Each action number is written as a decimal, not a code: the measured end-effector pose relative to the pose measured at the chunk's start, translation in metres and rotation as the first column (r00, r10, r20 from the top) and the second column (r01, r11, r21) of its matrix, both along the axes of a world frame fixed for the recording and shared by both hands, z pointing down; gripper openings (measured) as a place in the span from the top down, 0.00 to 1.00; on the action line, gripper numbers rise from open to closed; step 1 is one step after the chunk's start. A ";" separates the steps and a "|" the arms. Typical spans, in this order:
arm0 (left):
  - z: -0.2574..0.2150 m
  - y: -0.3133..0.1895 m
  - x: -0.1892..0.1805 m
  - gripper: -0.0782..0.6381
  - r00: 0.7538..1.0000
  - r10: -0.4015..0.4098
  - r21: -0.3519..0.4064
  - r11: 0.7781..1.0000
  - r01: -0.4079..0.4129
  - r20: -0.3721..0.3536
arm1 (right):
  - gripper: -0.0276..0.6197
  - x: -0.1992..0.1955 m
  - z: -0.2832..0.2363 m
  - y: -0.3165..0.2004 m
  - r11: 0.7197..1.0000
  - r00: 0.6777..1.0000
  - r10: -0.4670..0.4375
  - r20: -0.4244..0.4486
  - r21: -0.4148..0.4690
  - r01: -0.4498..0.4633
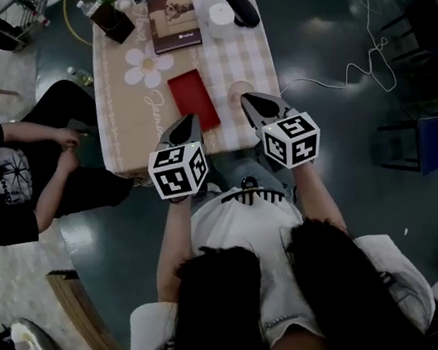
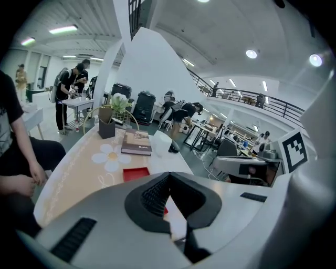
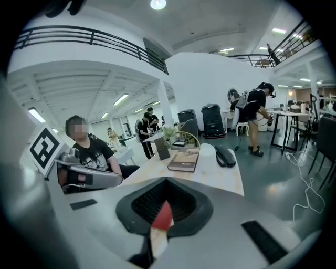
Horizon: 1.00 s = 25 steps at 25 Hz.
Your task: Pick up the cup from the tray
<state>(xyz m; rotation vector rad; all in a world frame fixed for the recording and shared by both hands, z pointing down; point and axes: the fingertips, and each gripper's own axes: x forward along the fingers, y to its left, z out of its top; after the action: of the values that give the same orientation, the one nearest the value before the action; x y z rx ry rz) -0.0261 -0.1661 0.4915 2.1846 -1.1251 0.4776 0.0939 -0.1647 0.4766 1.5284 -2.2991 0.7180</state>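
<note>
A flat red tray (image 1: 193,99) lies on the tablecloth near the table's front edge. A small pale cup (image 1: 239,89) stands on the checked cloth just right of the tray, not on it. My left gripper (image 1: 190,120) hovers at the tray's near end with its jaws together and nothing held. My right gripper (image 1: 246,99) is shut and empty, its tip just short of the cup. In the left gripper view the tray (image 2: 135,173) shows beyond the closed gripper (image 2: 169,176). The right gripper view shows its gripper (image 3: 167,181) closed, a sliver of red tray (image 3: 164,216) behind it and the cup hidden.
Further back on the table (image 1: 132,135) are a book (image 1: 173,21), a white cylinder (image 1: 221,19), a black case (image 1: 239,5) and a dark vase with a plant (image 1: 112,19). A seated person (image 1: 1,179) is at the table's left side. A cable (image 1: 352,71) trails on the floor to the right.
</note>
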 end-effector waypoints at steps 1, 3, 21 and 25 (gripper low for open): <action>-0.002 0.001 0.000 0.88 1.000 -0.002 0.005 1.000 0.002 -0.003 | 0.94 -0.001 0.000 0.003 1.000 1.000 0.004 -0.003 0.005 -0.004; -0.005 0.006 -0.001 0.88 1.000 -0.006 0.017 1.000 0.006 -0.009 | 0.94 -0.003 0.000 0.008 1.000 1.000 0.015 -0.009 0.009 -0.015; -0.024 0.036 -0.017 0.88 0.999 -0.012 0.106 0.994 0.015 -0.030 | 0.95 -0.020 -0.002 0.042 0.999 0.992 0.052 -0.118 0.014 -0.050; -0.029 0.045 -0.022 0.88 1.000 -0.010 0.124 0.992 0.014 -0.028 | 0.95 -0.024 0.000 0.051 0.999 0.989 0.051 -0.142 0.016 -0.049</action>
<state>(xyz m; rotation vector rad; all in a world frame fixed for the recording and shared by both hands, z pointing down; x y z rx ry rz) -0.0478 -0.1212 0.4627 2.2825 -1.1809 0.3804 0.0701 -0.1141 0.4768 1.5942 -2.1724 0.5873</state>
